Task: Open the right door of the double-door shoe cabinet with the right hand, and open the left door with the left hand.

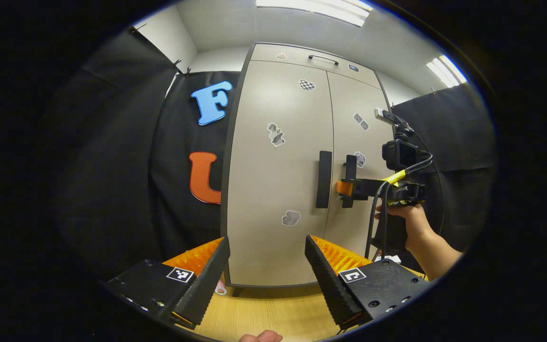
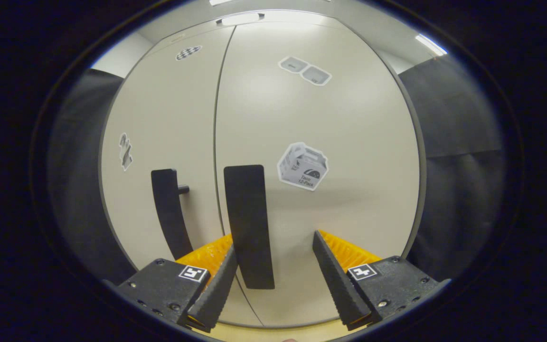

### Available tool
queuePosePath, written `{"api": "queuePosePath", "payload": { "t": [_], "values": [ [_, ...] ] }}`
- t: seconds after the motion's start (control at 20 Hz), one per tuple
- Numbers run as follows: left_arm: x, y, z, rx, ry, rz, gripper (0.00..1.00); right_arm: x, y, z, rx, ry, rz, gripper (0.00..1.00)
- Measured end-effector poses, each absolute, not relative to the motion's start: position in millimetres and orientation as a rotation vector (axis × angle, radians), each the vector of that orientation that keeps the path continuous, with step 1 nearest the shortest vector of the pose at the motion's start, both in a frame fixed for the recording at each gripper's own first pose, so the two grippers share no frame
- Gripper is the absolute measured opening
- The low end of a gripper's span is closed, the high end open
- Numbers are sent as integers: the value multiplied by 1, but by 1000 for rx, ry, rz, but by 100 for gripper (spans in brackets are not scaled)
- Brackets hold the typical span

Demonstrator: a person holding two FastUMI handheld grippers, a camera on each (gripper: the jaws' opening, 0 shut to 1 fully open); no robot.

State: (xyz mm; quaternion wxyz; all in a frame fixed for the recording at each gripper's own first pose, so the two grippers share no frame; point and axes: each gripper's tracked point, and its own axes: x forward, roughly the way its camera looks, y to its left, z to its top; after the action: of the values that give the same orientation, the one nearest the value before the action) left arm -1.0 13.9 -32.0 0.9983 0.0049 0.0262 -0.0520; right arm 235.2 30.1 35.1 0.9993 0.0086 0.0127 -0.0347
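We hold the left gripper point(image 1: 268, 266) low in the left gripper view, jaws spread wide with nothing between them, well back from the shoe cabinet point(image 1: 254, 228), which fills the centre of the frame on a wooden floor point(image 1: 273, 313). Both doors are closed. The left door handle point(image 1: 323, 179) stands upright at centre, untouched. Right of it, our right gripper point(image 1: 347, 183) reaches in from the right edge, held by a hand point(image 1: 409, 216), its tip at the right door handle point(image 1: 350, 166). In the right gripper view, the right gripper point(image 2: 273, 259) has its jaws spread; the right door handle point(image 2: 249, 225) rises between them, close against the left finger, apart from the other.
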Motion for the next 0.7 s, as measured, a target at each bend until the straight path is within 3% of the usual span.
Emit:
{"api": "queuePosePath", "payload": {
  "t": [0.1,0.2,0.4,0.45,0.6,0.7],
  "values": [
    [-1,11,-32,5,51,-109,95,234,31,35,14,32,-68,92],
    [-1,8,-33,2,54,-118,95,235,35,33,-5,41,-65,83],
    [-3,10,-33,6,47,-117,95,235,48,33,-75,39,-65,47],
    [-3,10,-33,3,48,-116,95,235,48,33,-74,36,-61,33],
    [-3,12,-34,-8,53,-115,95,234,48,32,-40,48,-19,23],
    [-3,16,-35,-6,58,-112,95,229,49,32,-53,59,-3,22]
  ]
}}
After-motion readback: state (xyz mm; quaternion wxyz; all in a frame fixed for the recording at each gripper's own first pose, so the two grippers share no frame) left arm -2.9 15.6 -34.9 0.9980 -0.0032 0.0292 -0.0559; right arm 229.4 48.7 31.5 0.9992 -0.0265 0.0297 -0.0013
